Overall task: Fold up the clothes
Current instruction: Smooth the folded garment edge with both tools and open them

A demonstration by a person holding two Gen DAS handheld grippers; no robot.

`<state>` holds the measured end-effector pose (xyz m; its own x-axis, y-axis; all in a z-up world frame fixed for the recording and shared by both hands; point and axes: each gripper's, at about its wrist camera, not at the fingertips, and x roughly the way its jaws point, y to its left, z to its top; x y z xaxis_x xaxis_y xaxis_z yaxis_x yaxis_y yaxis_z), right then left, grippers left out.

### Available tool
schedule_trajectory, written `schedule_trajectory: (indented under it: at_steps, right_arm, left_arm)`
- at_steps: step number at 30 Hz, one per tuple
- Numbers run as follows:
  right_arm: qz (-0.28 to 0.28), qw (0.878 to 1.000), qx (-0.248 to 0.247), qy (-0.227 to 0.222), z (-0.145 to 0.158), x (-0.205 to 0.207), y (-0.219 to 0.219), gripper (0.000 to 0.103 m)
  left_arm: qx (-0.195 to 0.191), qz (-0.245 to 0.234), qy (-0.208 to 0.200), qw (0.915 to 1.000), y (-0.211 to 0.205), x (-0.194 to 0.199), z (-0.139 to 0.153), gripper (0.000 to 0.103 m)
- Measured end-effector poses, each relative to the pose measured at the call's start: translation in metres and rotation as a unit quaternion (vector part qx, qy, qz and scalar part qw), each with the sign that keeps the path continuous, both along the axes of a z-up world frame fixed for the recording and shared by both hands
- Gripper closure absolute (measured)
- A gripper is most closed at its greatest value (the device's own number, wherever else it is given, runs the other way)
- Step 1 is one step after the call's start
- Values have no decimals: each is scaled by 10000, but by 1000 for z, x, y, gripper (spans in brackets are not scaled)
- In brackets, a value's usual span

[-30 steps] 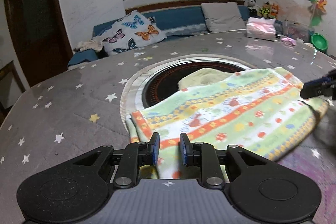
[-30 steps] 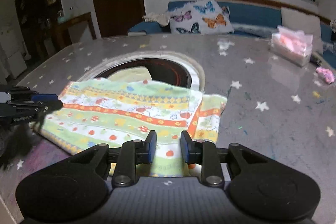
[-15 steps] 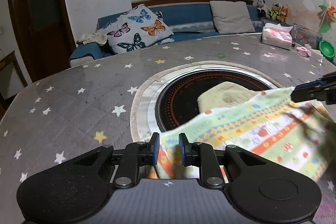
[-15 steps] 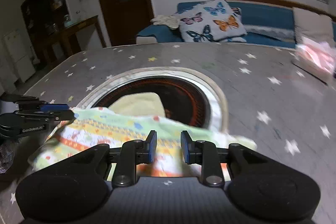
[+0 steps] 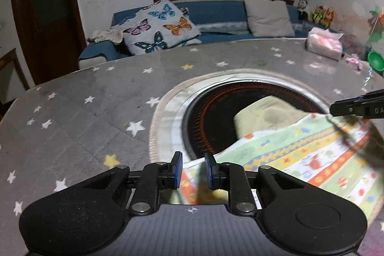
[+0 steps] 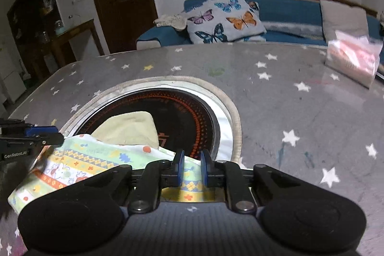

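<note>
A striped, cartoon-print cloth (image 5: 300, 157) in green, yellow and orange lies over the near side of the table; it also shows in the right wrist view (image 6: 91, 160). My left gripper (image 5: 192, 170) is shut on the cloth's left edge, held a little off the table. My right gripper (image 6: 192, 168) is shut on its right edge. Each gripper shows at the side of the other's view: the right one (image 5: 355, 107), the left one (image 6: 31, 138). A pale yellow cloth (image 6: 129, 127) lies in the round black inset behind it.
The grey star-print table (image 5: 84, 116) has a round black cooktop inset (image 6: 182, 116) with a metal ring. A pink tissue pack (image 6: 352, 59) and a green bowl (image 5: 375, 59) stand at the far right. A blue sofa with a butterfly pillow (image 5: 158, 28) is beyond the table.
Both grippers have lifted the near edge of the striped cloth and carried it forward toward the inset. The cloth now covers less of the table and bunches between the grippers.
</note>
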<state>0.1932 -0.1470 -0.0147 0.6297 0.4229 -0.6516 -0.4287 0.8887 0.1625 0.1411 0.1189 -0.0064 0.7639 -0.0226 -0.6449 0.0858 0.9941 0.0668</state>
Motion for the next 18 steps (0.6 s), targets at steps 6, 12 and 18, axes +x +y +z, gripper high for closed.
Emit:
schedule_trajectory:
  at_steps: [6, 12, 18]
  right_arm:
    - [7, 9998, -164, 69, -8, -7, -5, 88]
    - [31, 9999, -85, -87, 7, -22, -6, 83]
    - [479, 9986, -10, -215, 16, -51, 12, 65]
  left_arm:
    - [134, 42, 75, 9999, -5, 1, -7, 73]
    - [185, 194, 63, 9996, -5, -7, -3, 54]
    - [213, 363, 65, 9991, -2, -18, -1, 46]
